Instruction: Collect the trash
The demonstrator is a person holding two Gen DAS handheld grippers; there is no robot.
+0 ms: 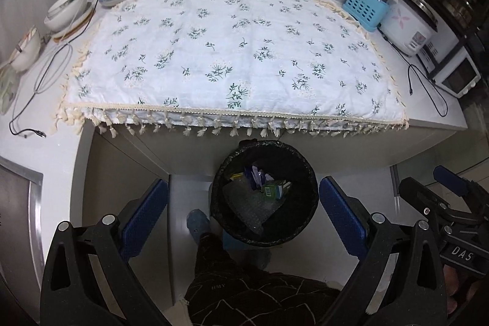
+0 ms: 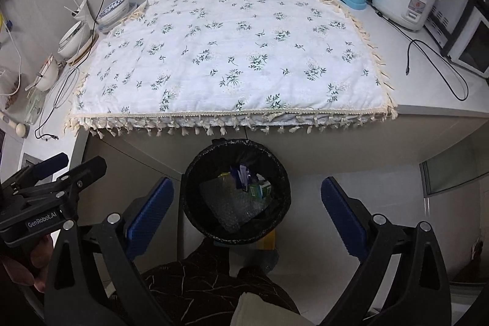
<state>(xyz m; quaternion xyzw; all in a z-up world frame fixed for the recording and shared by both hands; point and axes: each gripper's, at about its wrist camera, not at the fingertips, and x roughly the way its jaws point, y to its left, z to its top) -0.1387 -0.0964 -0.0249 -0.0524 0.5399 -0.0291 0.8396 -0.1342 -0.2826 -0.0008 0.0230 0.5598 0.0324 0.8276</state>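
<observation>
Looking into the bin (image 1: 264,191): trash (image 1: 273,188) sits inside on the floor below the counter edge. We hold the left gripper (image 1: 243,211) and right gripper (image 2: 247,211) above it, both jaws wide apart, nothing between. Floral cloth (image 1: 232,51) is bare.

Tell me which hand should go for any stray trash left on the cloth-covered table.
Neither clearly. The left gripper and right gripper both hang open and empty above the trash bin, and the floral cloth shows no trash.
</observation>
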